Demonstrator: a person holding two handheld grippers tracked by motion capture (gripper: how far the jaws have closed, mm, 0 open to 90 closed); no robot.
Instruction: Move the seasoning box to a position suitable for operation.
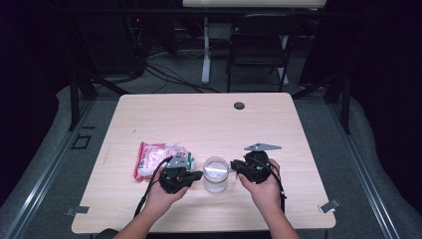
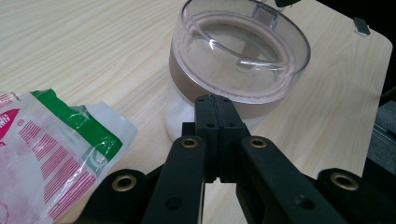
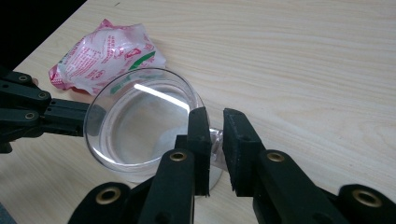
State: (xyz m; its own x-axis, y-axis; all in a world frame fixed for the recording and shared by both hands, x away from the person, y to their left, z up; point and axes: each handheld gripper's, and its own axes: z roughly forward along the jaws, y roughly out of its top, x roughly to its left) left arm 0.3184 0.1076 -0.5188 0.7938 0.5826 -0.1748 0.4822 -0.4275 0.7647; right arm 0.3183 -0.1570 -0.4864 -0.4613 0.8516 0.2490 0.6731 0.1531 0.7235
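The jar (image 1: 215, 174) stands upright on the table (image 1: 209, 117), near its front edge, between the two grippers. It is a round, clear plastic jar with a smooth transparent lid, and something white lies in its bottom. The left gripper (image 1: 198, 175) lies level in the person's left hand (image 1: 161, 194) and points right at the jar; its black jaws are pressed together with nothing between them, their tips at the jar's wall just under the lid. The right gripper (image 1: 232, 165), held level in the right hand (image 1: 263, 188), points left at the jar's rim, its jaws a narrow gap apart; whether they pinch the rim is unclear. A crinkled pink, white and green bag (image 1: 158, 158) lies just left of the jar.
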